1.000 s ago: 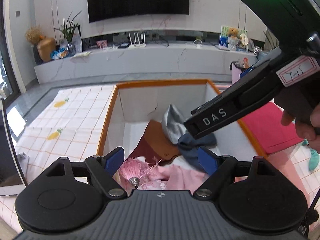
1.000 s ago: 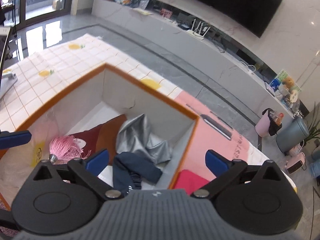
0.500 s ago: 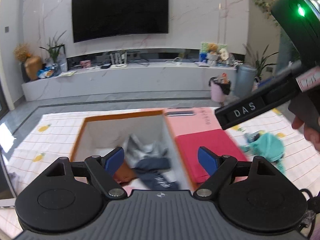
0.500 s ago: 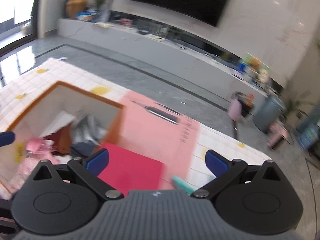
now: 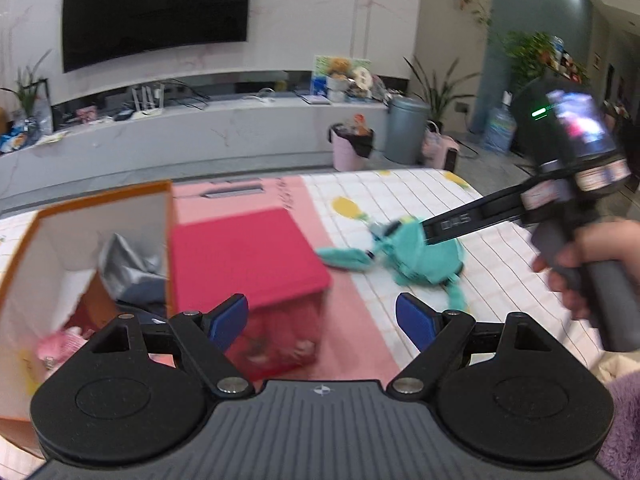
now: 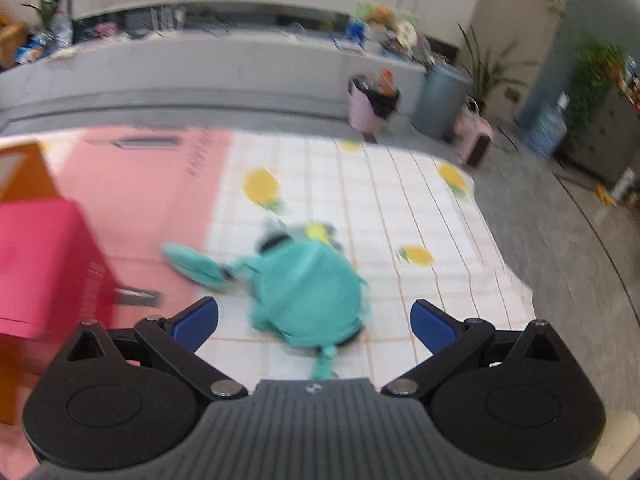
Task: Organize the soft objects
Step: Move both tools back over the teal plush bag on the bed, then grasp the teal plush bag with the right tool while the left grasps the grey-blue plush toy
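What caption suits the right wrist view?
Open right gripper over a teal plush toy on the pineapple-print tablecloth.

A big dark television [image 5: 156,8] hangs on the pale marble wall [image 5: 320,12] at the far side. Below it runs a long grey shelf [image 5: 200,128]. Right of that stand a grey bin [image 5: 406,128] and green plants [image 5: 532,56] on the grey floor [image 6: 580,264].

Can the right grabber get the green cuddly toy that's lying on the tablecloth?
Probably yes. The right gripper is open, and the teal plush toy lies alone on the checked tablecloth, right ahead between its fingers. Nothing covers it; the red box stands off to the side.
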{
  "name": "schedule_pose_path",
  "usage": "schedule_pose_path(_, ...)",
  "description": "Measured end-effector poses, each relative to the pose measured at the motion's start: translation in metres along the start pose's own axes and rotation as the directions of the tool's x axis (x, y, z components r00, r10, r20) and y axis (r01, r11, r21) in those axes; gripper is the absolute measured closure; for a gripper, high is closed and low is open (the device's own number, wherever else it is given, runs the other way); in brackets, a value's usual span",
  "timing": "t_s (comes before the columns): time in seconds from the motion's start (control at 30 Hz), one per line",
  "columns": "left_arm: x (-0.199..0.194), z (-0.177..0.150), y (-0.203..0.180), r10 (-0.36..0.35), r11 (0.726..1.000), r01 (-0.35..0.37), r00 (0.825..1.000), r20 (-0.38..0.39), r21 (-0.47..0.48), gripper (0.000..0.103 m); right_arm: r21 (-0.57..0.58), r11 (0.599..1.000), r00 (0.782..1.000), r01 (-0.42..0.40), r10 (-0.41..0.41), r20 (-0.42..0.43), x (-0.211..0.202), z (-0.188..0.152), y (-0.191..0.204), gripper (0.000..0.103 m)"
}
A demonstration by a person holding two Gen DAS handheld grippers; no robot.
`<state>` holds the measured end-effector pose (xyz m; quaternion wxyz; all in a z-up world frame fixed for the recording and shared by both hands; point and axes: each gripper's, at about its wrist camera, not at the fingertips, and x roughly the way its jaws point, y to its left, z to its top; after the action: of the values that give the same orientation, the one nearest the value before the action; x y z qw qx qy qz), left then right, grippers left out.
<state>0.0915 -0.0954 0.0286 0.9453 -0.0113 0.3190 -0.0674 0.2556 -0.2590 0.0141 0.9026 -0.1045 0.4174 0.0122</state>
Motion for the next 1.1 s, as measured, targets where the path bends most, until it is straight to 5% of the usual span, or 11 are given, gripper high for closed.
schedule_pose_path(0.5, 0.038, -0.022, -0.014, 0.008, 1.0, -0.007, 0.998, -0.057, 0.03, 0.005, -0.22, 0.975, 0.999, 0.021, -0.03, -0.04, 0.102, 0.0, 0.024, 0.003)
schedule_pose_path(0.73, 0.033, -0.021, -0.003, 0.015, 1.0, -0.016, 0.998, -0.065, -0.011, 0.005, -0.222, 0.975, 0.998, -0.011, -0.004, -0.068, 0.091, -0.011, 0.017, 0.029)
schedule_pose_path(0.77, 0.03, -0.021, -0.002, 0.015, 1.0, -0.016, 0.998, -0.061, -0.014, 0.005, -0.225, 0.974, 0.996, -0.027, 0.007, -0.089, 0.084, -0.015, 0.016, 0.055)
schedule_pose_path(0.8, 0.029, -0.021, 0.0, 0.015, 1.0, -0.016, 0.998, -0.058, -0.016, 0.005, -0.231, 0.972, 0.993, -0.039, 0.012, -0.116, 0.075, -0.021, 0.015, 0.062)
schedule_pose_path(1.0, 0.022, -0.02, 0.004, 0.008, 0.999, -0.01, 0.998, -0.058, -0.042, 0.005, -0.271, 0.962, 0.973, 0.045, -0.104, -0.208, 0.043, -0.066, -0.003, 0.05)
schedule_pose_path(1.07, 0.02, -0.019, 0.004, -0.001, 0.999, -0.002, 0.999, -0.053, -0.051, 0.005, -0.211, 0.975, 0.976, 0.07, -0.111, -0.187, 0.042, -0.065, -0.017, 0.011)
schedule_pose_path(1.1, 0.018, -0.018, 0.004, -0.002, 0.999, 0.0, 0.999, -0.049, -0.053, 0.005, -0.189, 0.979, 0.98, 0.081, -0.112, -0.162, 0.042, -0.06, -0.022, 0.002)
